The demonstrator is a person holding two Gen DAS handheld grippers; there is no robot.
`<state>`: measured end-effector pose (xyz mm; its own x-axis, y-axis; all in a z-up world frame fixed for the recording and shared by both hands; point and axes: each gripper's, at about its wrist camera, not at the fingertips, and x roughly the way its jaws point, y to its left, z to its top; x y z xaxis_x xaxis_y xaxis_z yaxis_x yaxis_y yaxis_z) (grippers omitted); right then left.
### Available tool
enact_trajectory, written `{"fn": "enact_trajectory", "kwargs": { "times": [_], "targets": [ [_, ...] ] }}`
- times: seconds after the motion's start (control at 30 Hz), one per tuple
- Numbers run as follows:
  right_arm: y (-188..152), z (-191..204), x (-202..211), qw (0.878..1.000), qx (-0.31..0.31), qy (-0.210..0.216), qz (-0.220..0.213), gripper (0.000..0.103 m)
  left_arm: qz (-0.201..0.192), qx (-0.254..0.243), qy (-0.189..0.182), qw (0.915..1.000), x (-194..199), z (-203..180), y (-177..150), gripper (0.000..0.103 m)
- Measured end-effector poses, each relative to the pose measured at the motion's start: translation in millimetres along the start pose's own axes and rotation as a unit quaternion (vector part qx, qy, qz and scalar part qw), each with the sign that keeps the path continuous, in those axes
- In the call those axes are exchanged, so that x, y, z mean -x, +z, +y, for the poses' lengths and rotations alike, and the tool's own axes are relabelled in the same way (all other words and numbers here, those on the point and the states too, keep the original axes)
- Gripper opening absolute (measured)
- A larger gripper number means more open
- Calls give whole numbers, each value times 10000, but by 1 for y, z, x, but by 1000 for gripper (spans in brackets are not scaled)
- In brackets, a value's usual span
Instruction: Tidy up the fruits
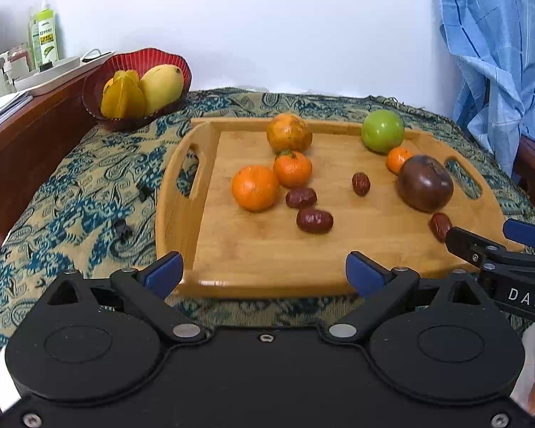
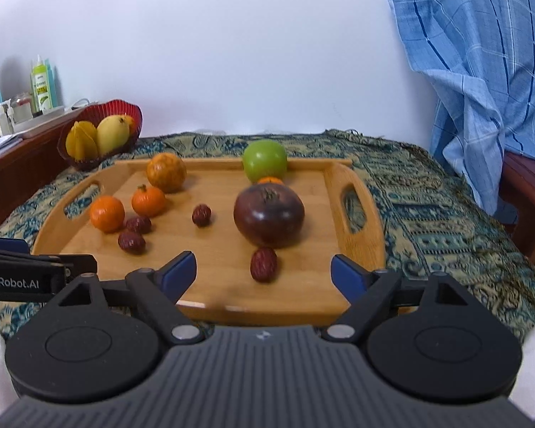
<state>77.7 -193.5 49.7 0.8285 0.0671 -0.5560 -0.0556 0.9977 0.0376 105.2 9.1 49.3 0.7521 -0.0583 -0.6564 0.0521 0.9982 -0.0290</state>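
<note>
The left gripper (image 1: 264, 274) and right gripper (image 2: 264, 273) are standing wide open and empty, the left view exposing a small orange (image 1: 397, 158) mostly hidden behind the purple fruit (image 2: 269, 214) in the right view.

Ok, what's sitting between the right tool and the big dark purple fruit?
One red date, alone on the tray's bare wood, apart from the purple fruit and the open right tool. The right wrist view shows it.
</note>
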Motion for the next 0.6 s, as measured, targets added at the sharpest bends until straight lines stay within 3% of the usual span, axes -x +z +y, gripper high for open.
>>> {"fn": "enact_trajectory", "kwargs": {
  "times": [0.6],
  "targets": [
    [-31, -6, -8, 9987, 88, -85, 501, 98, 315, -187, 122, 9993, -11, -5, -26, 98]
  ]
}}
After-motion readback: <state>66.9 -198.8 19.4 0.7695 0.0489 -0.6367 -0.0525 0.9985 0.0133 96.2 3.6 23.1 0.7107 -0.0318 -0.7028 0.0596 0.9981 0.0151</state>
